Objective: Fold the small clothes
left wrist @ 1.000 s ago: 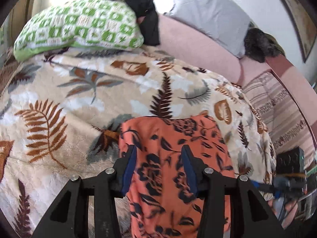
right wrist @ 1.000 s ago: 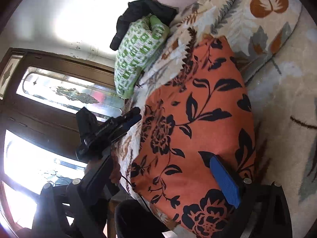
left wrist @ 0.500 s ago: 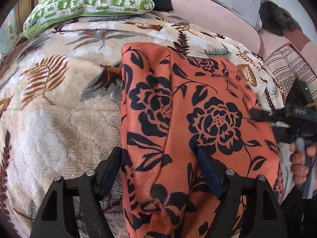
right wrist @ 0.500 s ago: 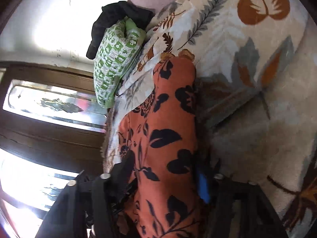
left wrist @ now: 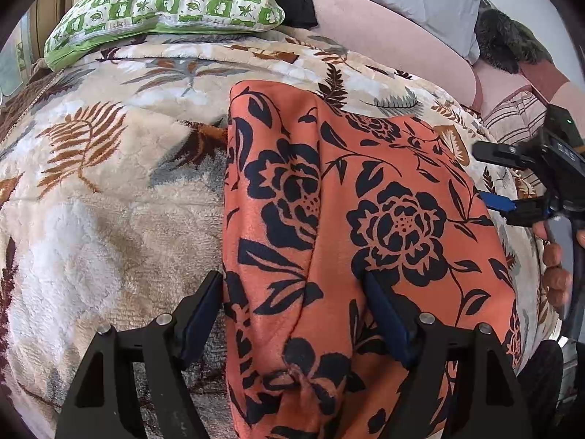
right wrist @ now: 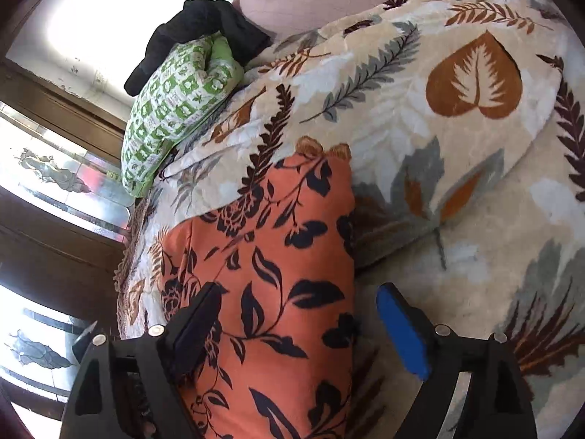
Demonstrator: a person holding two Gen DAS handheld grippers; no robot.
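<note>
The orange floral garment is lying folded on the leaf-print blanket covering the bed, near the green patterned pillow. The left claw is standing open, its jaws straddling the garment's near left portion without clamping. The right claw is also open, spanning the garment's right edge. By my judgement, the step in hand is the next fold: seat both claws fully over matching corners, close firmly, then lift evenly so that the layers are not slipping or bunching.
</note>
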